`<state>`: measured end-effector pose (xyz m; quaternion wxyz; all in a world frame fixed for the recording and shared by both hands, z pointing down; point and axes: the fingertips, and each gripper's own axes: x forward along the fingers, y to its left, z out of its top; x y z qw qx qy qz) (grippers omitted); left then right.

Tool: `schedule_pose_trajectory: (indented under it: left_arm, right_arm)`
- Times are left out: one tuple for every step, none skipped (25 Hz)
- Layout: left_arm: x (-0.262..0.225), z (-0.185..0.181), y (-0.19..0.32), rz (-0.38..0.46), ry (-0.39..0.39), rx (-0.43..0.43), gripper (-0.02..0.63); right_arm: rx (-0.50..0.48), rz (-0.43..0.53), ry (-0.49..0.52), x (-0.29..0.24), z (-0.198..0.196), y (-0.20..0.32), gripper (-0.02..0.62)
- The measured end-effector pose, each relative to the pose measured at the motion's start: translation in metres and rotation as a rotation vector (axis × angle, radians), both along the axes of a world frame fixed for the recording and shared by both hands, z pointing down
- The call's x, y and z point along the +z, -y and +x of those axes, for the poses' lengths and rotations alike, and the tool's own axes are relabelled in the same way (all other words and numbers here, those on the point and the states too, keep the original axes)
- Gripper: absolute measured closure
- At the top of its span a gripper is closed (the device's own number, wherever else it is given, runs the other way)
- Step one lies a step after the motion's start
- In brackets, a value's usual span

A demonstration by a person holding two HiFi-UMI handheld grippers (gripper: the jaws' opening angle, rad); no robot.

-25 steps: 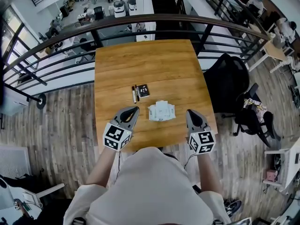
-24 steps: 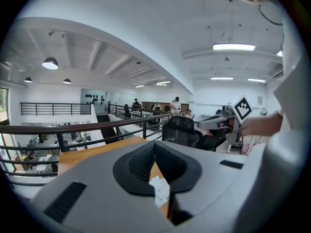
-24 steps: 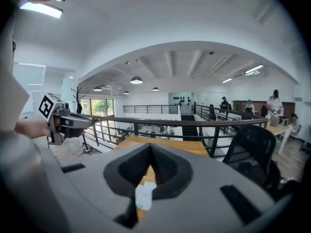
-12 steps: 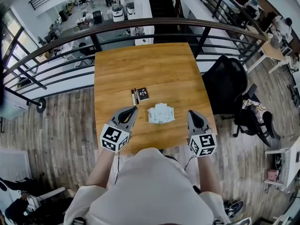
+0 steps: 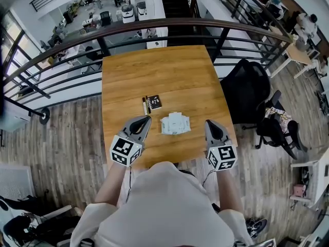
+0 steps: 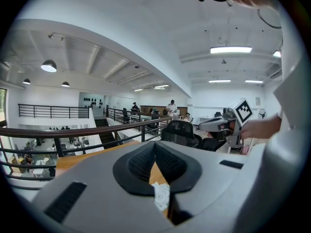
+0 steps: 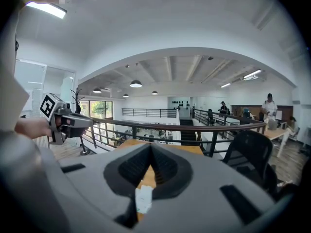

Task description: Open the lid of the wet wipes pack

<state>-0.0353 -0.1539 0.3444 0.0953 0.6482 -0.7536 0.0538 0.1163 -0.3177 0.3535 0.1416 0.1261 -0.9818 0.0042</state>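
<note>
Wipes pack (image 5: 175, 123) lies flat on the table (image 5: 154, 71) near its front edge, between the left gripper (image 5: 144, 120) and right gripper (image 5: 210, 123), both closed on nothing, probably flanking it so either can reach it.

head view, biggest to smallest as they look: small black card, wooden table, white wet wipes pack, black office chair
wooden table
black office chair (farther, on floor)
white wet wipes pack
small black card
</note>
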Motion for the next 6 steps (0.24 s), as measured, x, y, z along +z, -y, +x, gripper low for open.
schedule_pose_trajectory:
  left_arm:
    - [0.0008, 0.0004, 0.0017, 0.000, 0.000, 0.000, 0.612]
    - [0.0014, 0.0009, 0.0035, -0.001, -0.001, 0.000, 0.612]
    - [0.0017, 0.0015, 0.0053, -0.001, -0.001, 0.000, 0.612]
    - [0.0017, 0.0021, 0.0071, 0.000, -0.002, 0.000, 0.612]
    - [0.0016, 0.0027, 0.0088, 0.001, -0.002, 0.000, 0.612]
    - [0.0015, 0.0033, 0.0106, 0.002, -0.002, 0.000, 0.612]
  right_arm:
    - [-0.001, -0.001, 0.000, 0.0011, 0.0002, 0.0016, 0.594]
    - [-0.002, -0.002, 0.000, 0.0020, 0.0004, 0.0032, 0.594]
    - [-0.002, -0.003, -0.001, 0.0026, 0.0007, 0.0048, 0.594]
    - [-0.003, -0.003, -0.001, 0.0030, 0.0011, 0.0064, 0.594]
    - [-0.004, -0.003, -0.002, 0.0034, 0.0014, 0.0079, 0.594]
    - [-0.005, -0.003, -0.002, 0.0037, 0.0018, 0.0095, 0.594]
